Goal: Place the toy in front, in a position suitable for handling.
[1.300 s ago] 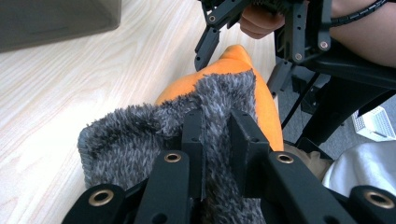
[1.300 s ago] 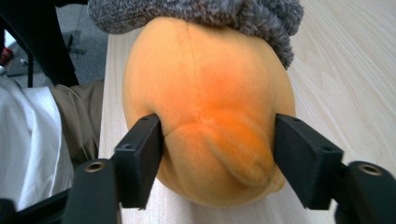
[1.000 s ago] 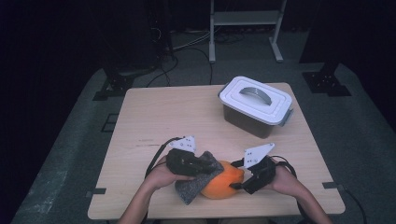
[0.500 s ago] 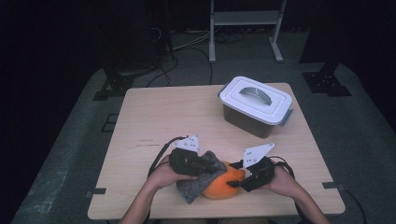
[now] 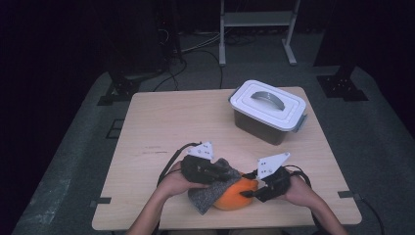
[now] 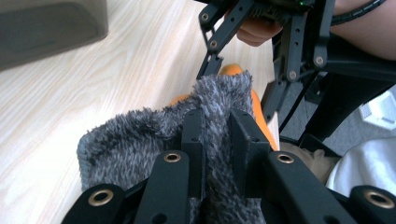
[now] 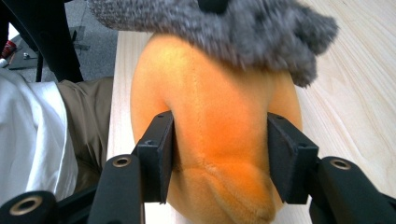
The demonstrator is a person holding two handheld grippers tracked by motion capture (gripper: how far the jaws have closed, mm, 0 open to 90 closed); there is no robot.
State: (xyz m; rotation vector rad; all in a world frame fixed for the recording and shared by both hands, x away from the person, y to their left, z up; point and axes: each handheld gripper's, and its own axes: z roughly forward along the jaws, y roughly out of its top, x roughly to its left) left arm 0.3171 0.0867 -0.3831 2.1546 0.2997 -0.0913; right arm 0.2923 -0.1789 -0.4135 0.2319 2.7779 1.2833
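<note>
An orange plush toy [image 5: 234, 196] lies near the table's front edge, partly covered by a fuzzy grey cloth [image 5: 211, 193]. My left gripper [image 6: 217, 135] is shut on a fold of the grey cloth [image 6: 140, 140], holding it over the orange toy [image 6: 259, 116]. My right gripper [image 7: 218, 154] is shut on the orange toy [image 7: 219, 116], jaws pressing into both its sides, with the grey cloth [image 7: 224, 28] draped over its top. In the high view the left gripper [image 5: 208, 169] and right gripper [image 5: 254, 188] flank the toy.
A lidded grey storage box with a white lid and handle [image 5: 268, 110] stands at the back right of the wooden table [image 5: 166, 127]. The person's lap shows past the table's front edge in both gripper views.
The left gripper has drawn the grey cloth slightly farther over the orange toy. The right gripper has held its place on the toy.
</note>
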